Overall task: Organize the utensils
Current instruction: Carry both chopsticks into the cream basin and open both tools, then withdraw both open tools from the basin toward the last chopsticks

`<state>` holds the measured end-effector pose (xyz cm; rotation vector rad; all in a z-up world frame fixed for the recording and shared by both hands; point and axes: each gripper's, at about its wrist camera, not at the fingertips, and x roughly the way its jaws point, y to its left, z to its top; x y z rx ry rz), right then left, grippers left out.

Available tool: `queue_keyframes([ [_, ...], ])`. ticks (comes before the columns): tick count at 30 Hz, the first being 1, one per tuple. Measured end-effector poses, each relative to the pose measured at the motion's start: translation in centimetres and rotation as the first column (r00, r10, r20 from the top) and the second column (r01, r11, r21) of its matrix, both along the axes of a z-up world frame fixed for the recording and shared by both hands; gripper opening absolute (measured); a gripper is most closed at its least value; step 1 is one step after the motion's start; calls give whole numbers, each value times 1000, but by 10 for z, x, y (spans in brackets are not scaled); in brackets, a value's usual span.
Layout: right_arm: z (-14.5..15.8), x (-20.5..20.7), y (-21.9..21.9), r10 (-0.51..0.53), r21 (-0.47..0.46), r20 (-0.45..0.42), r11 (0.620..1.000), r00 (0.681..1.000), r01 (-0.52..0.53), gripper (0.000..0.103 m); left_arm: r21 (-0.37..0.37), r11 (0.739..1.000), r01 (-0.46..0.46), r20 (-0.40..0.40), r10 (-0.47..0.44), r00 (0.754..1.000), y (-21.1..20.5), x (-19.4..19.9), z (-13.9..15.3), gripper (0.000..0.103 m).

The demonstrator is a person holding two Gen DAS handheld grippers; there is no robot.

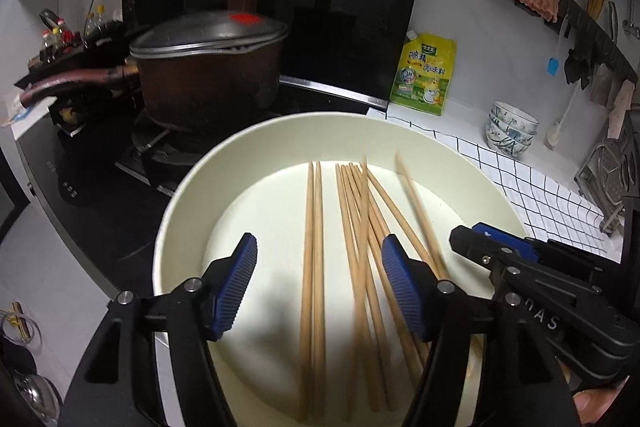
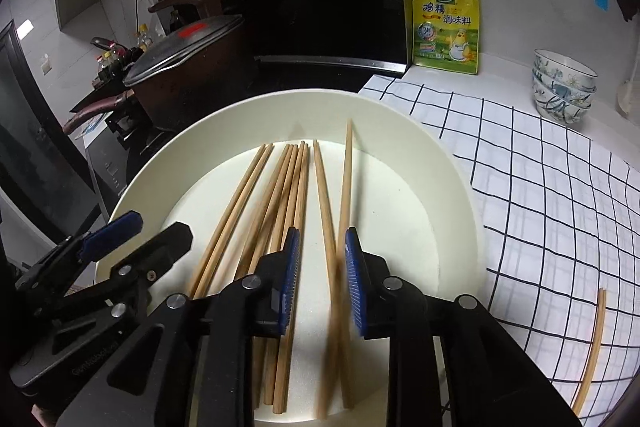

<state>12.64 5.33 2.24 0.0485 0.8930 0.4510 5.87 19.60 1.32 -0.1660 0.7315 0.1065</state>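
Chopsticks lie loose in a wide cream bowl, tips pointing away, on a counter beside a black-and-white checked cloth; in the left wrist view two lie side by side on the left, and a fanned bunch crosses over itself to their right.

Left gripper hovers over the bowl with its blue pads spread wide; the two parallel sticks and part of the bunch show between the pads, but neither pad presses on them.

Right gripper has its jaws narrowly parted over two sticks at the right of the pile; these two look blurred near the pads, one running just beside the right pad, and I cannot tell whether it touches. From the left wrist view the right gripper enters low on the right, over the bowl's rim.

One more stick lies apart on the cloth, right of the bowl.

Behind the bowl stand a lidded brown pot on the hob, a yellow pouch against the wall, and stacked patterned bowls further right.
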Motion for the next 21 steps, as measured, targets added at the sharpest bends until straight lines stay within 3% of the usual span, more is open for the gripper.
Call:
queue_keyframes([
  [11,13,-15,-18,-28,15,28,999,999,28,23,9,1000,-10,15,10,1000,-5,-12,13,64],
  [21,26,-45,-53,-81,34,68,996,994,79,32,-2,1000,14,27,-14,1000,-27,-30,21,71],
])
